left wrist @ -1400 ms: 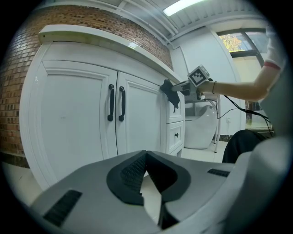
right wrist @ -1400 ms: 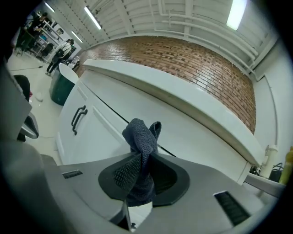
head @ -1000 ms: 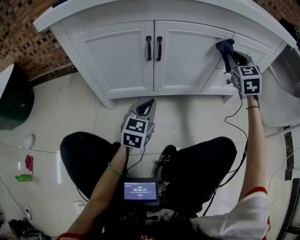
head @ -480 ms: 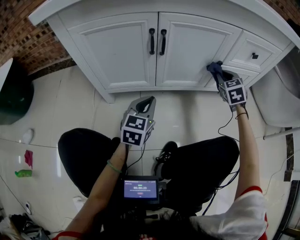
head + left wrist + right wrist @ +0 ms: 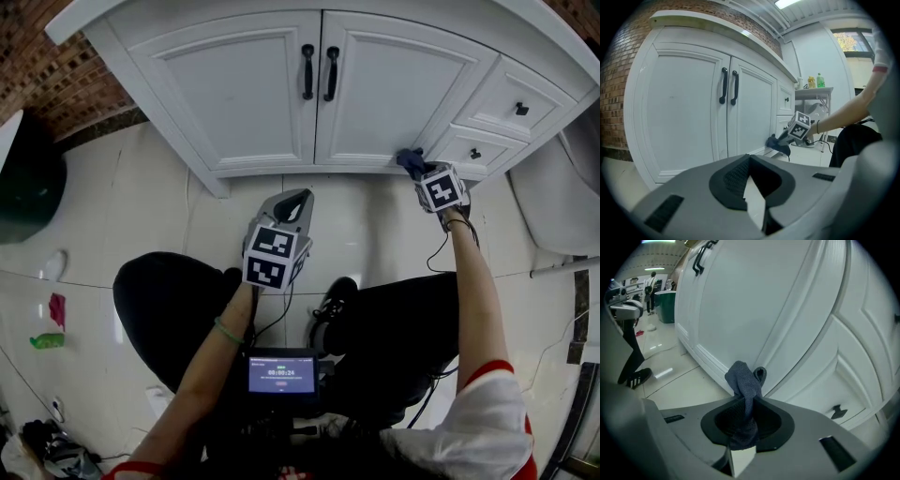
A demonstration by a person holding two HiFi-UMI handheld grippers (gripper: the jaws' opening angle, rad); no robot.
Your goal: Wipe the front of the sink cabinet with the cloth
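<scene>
bunched grey-blue cloth (image 5: 745,380) seemingly touches the white sink cabinet (image 5: 225,94) front's bottom rail.

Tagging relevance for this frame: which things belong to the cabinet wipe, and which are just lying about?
In the job:
cloth, clamped in the right gripper
sink cabinet, cloth at its lower front edge

Lying about:
left gripper, holding nothing
dark bin
green scrap and pink scrap on the floor
bottles on a side table
</scene>
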